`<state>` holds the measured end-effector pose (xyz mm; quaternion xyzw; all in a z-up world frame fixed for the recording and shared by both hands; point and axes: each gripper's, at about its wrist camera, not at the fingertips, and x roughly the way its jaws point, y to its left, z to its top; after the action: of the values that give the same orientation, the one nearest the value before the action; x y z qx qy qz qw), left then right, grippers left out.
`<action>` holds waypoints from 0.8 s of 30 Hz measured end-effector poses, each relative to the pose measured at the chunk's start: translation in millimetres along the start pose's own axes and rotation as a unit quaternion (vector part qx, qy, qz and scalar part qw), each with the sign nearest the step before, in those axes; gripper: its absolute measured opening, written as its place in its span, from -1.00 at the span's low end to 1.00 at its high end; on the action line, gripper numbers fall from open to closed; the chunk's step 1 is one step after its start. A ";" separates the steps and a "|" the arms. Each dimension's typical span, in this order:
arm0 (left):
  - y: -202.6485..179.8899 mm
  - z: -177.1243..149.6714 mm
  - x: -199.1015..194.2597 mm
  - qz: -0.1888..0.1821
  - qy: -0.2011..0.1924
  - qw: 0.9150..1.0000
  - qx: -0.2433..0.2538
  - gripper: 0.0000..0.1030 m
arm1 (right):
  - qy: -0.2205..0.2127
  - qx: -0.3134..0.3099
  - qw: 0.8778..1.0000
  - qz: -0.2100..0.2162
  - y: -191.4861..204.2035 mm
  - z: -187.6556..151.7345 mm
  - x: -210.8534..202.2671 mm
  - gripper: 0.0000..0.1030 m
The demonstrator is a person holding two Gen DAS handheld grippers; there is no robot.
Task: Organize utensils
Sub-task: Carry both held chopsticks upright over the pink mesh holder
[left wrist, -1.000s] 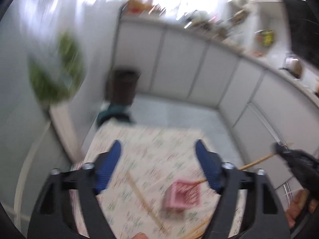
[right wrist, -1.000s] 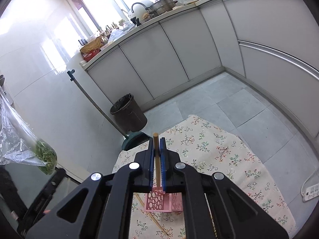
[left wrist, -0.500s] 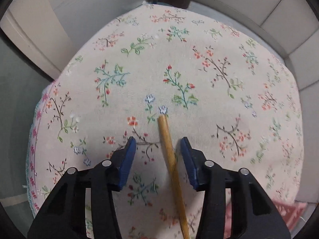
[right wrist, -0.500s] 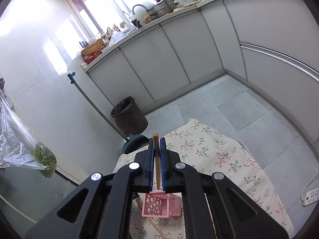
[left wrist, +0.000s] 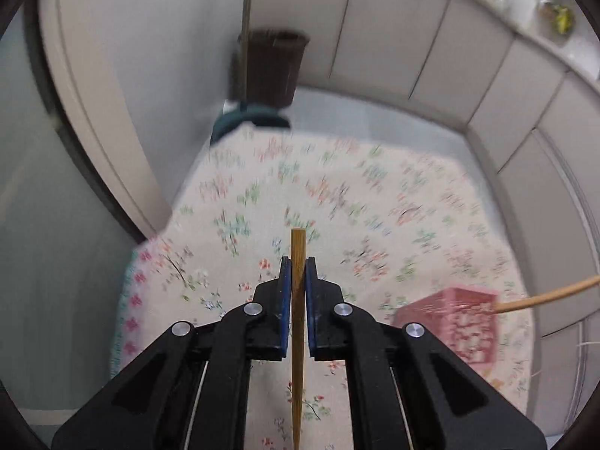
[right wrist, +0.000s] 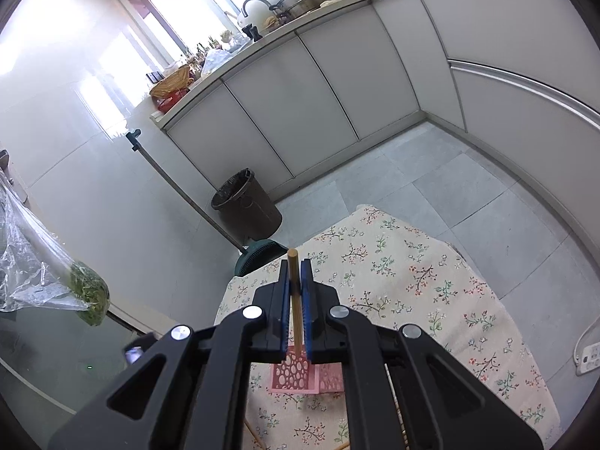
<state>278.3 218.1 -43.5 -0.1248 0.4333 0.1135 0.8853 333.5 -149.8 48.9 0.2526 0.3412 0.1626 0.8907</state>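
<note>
My left gripper (left wrist: 298,264) is shut on a wooden chopstick (left wrist: 298,247) and holds it above the floral tablecloth (left wrist: 337,195). A pink perforated holder (left wrist: 450,322) stands at the right of that view, with another chopstick (left wrist: 547,294) slanting in from the right over it. My right gripper (right wrist: 295,268) is shut on a wooden chopstick (right wrist: 293,262), held upright above the pink holder (right wrist: 296,373). More chopsticks (right wrist: 251,429) lie on the cloth (right wrist: 412,281) near the holder.
A brown bin (right wrist: 243,206) and a green dustpan (right wrist: 258,258) with a long pole (right wrist: 180,195) stand on the floor beyond the table. White cabinets (right wrist: 337,86) line the far wall. A bag of greens (right wrist: 86,292) hangs at left. A socket strip (right wrist: 590,354) lies at right.
My left gripper has closed on the chopstick that lay between its open fingers and lifted it off the cloth. My right gripper has kept its chopstick, moving slightly over the pink holder.
</note>
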 end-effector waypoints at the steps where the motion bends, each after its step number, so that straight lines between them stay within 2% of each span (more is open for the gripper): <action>1: -1.9 4.1 -27.8 -0.005 -0.026 1.000 0.004 -0.88 | 0.000 0.002 1.000 0.003 1.4 0.2 -1.7 -0.89; 4: -16.2 21.4 -73.8 -0.025 -0.082 0.996 0.006 -0.88 | -0.007 0.002 1.000 0.007 7.3 3.4 -8.4 -0.89; 8: -53.2 52.5 -136.6 -0.058 -0.166 0.984 0.015 -0.88 | -0.014 -0.006 1.000 0.006 14.0 10.5 -12.4 -0.89; 11: -77.1 61.8 -161.3 -0.083 -0.190 0.978 0.026 -0.88 | -0.017 -0.011 1.000 0.000 15.0 14.7 -11.5 -0.89; 13: -92.1 63.7 -169.4 -0.094 -0.198 0.975 0.036 -0.88 | -0.017 -0.011 1.000 -0.003 13.7 17.3 -10.5 -0.89; 16: -110.0 58.4 -167.2 -0.106 -0.189 0.975 0.054 -0.88 | -0.018 -0.017 1.000 -0.008 12.3 18.1 -7.7 -0.89; 19: -116.9 47.8 -143.9 -0.104 -0.166 0.979 0.062 -0.88 | -0.008 -0.018 1.000 -0.010 10.1 13.9 0.7 -0.89; 24: -106.1 37.6 -107.9 -0.109 -0.136 0.983 0.060 -0.87 | 0.000 -0.024 1.000 -0.014 8.6 7.8 9.8 -0.89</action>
<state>274.3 120.0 77.6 -0.1016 0.2984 0.0059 0.9490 344.9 -140.9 53.6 0.2266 0.3411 0.1585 0.8984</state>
